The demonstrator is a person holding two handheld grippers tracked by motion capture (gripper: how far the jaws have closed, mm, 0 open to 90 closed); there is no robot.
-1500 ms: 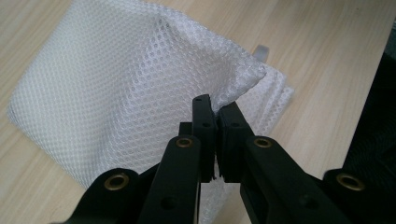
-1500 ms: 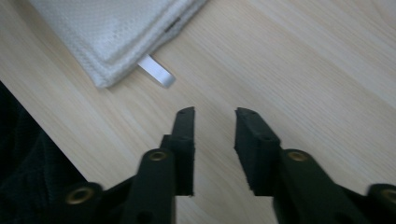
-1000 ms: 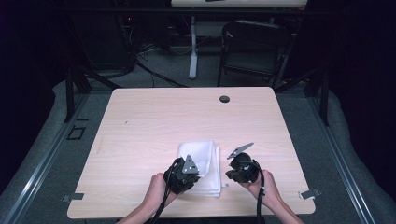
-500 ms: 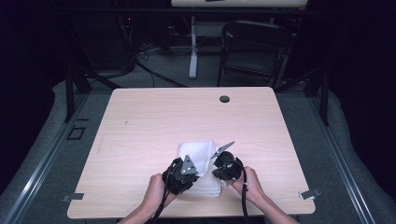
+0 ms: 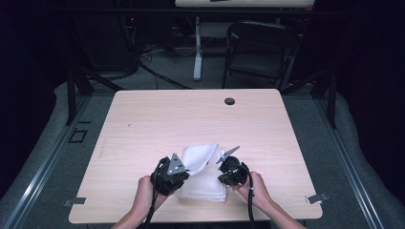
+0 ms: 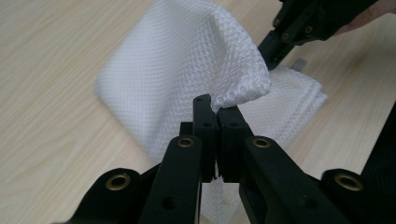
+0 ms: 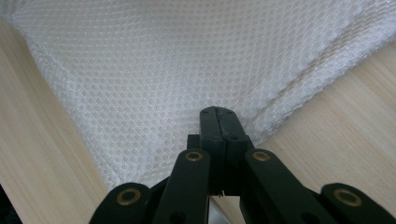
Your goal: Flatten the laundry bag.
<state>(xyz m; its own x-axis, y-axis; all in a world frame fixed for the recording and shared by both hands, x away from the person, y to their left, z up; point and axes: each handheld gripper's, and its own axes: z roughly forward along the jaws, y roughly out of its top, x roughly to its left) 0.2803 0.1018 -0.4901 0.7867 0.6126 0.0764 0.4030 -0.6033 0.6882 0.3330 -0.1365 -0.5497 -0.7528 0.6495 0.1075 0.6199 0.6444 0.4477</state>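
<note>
A folded white mesh cloth point(image 5: 205, 186) lies on the near part of the wooden table point(image 5: 157, 124). My left gripper point(image 5: 190, 170) is shut on a corner of its top layer; in the left gripper view the jaws point(image 6: 215, 105) pinch that corner and the cloth point(image 6: 177, 70) curls up from the stack. My right gripper point(image 5: 218, 171) is at the cloth's right side, jaws together. In the right gripper view its closed tips point(image 7: 218, 112) rest against the cloth point(image 7: 187, 56) near an edge, with no fabric visible between them. The right gripper point(image 6: 273, 46) meets the cloth behind the lifted flap.
A small black round grommet point(image 5: 229, 101) sits near the table's far edge. Metal clips point(image 5: 317, 198) stick out at the near corners. Beyond the table stand a dark folding chair point(image 5: 260, 52) and a table leg point(image 5: 197, 47) on grey floor.
The right gripper has moved left and down from beside the cloth onto its right edge. The left gripper has shifted and raised the cloth's top layer.
</note>
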